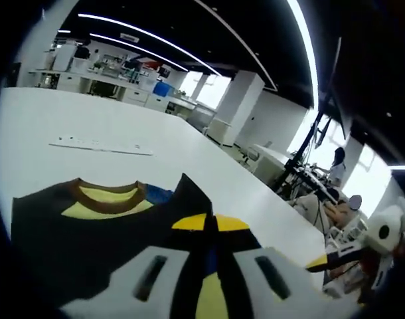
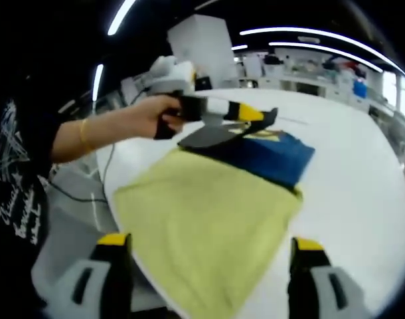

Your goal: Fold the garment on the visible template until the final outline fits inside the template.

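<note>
The left gripper pinches dark shirt cloth at six o'clock; the collar shows in its view. The right gripper, jaws spread, shows the shirt's soft yellow-and-blue panels on the white table.

Bright, even light from long ceiling strip lights and far windows, which blow out white. The white bench glares softly. Fisheye curvature bends straight edges; near jaws appear blurred.
</note>
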Demonstrator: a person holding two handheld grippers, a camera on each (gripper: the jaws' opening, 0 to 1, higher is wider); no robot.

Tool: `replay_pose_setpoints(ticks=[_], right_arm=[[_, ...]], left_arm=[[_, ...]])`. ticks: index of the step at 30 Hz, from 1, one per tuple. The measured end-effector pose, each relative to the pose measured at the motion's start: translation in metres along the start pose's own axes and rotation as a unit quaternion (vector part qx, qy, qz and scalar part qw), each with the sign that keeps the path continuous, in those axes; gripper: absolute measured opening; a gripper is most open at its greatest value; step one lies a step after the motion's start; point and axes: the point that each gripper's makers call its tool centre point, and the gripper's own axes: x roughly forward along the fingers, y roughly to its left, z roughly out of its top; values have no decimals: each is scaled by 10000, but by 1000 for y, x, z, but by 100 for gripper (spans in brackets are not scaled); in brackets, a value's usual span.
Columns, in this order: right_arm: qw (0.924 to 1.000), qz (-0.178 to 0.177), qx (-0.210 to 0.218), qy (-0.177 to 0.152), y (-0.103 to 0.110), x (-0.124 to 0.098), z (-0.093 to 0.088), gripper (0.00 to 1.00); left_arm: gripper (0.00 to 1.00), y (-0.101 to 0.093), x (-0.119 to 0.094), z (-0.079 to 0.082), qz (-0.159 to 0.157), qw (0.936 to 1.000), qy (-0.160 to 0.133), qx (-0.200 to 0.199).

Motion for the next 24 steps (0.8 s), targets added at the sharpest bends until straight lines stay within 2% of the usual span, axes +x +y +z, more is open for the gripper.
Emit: replay_pose_setpoints(ticks=[13, 20, 24], right_arm=[[10000, -35, 70, -8, -3, 0, -2, 99], [9999, -53, 102, -45, -5, 1, -2, 99], [9999, -65, 121, -46, -5, 2, -3, 99]], left_arm=[[0, -2, 17, -30, -32, 9994, 333, -109], [0, -7, 26, -36, -102, 9990, 360, -233], [0, -6, 31, -47, -99, 9985, 474, -236]])
